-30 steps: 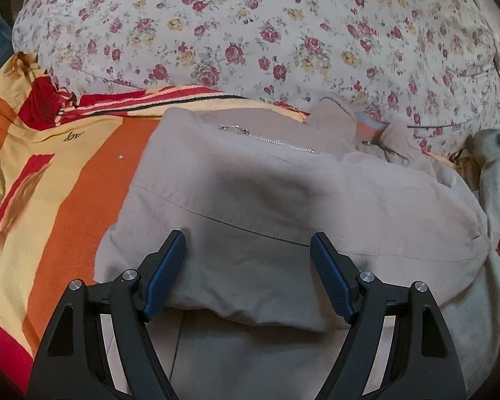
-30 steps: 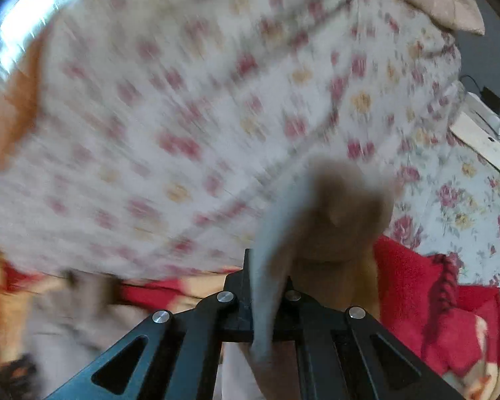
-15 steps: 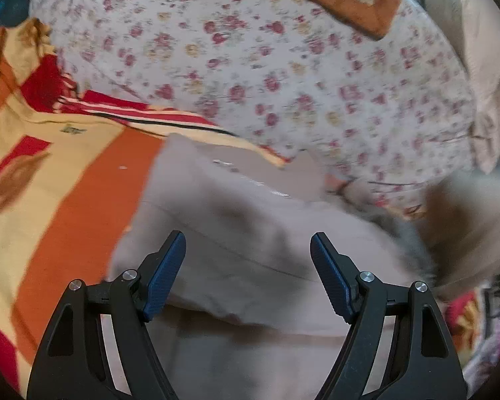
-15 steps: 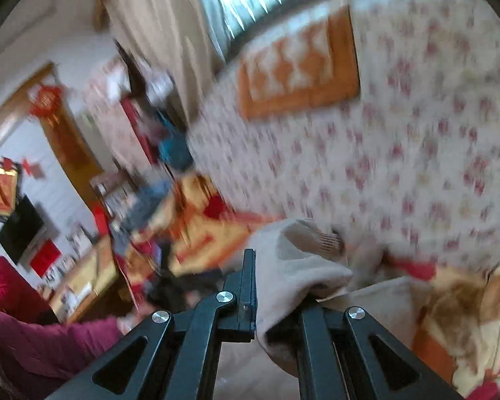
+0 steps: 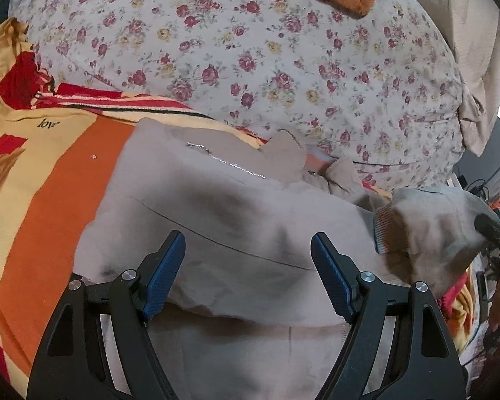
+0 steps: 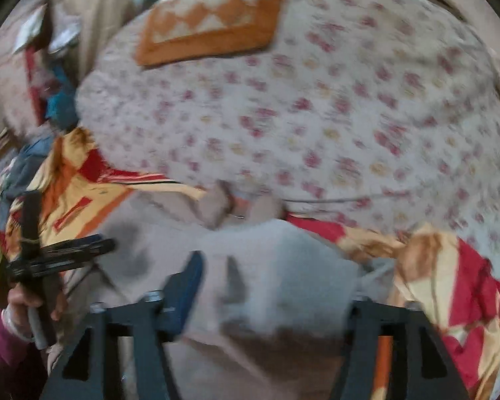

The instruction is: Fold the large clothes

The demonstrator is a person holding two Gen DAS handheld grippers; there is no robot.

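Observation:
A large beige-grey jacket (image 5: 216,220) with a silver zipper lies flat on the striped blanket. My left gripper (image 5: 247,243) hovers open just above the jacket's body, with nothing between its blue pads. The sleeve with its ribbed cuff (image 5: 388,233) is folded in over the jacket's right side. The right gripper's black finger (image 5: 493,230) shows behind that sleeve. In the blurred right wrist view my right gripper (image 6: 273,286) has its jaws opening, and the loose sleeve (image 6: 283,266) lies between them, hiding the right finger. The left gripper (image 6: 60,253) shows at the left, held by a hand (image 6: 33,300).
An orange, yellow and red blanket (image 5: 43,173) covers the bed under the jacket. A big floral quilt (image 5: 266,60) is heaped behind it, with an orange patterned cushion (image 6: 210,23) on top. Clutter and furniture stand beyond the bed's left edge (image 6: 33,83).
My right gripper carried the sleeve across to the jacket and went from shut on it to jaws apart. The sleeve now rests on the jacket's right side. My left gripper only tilted slightly.

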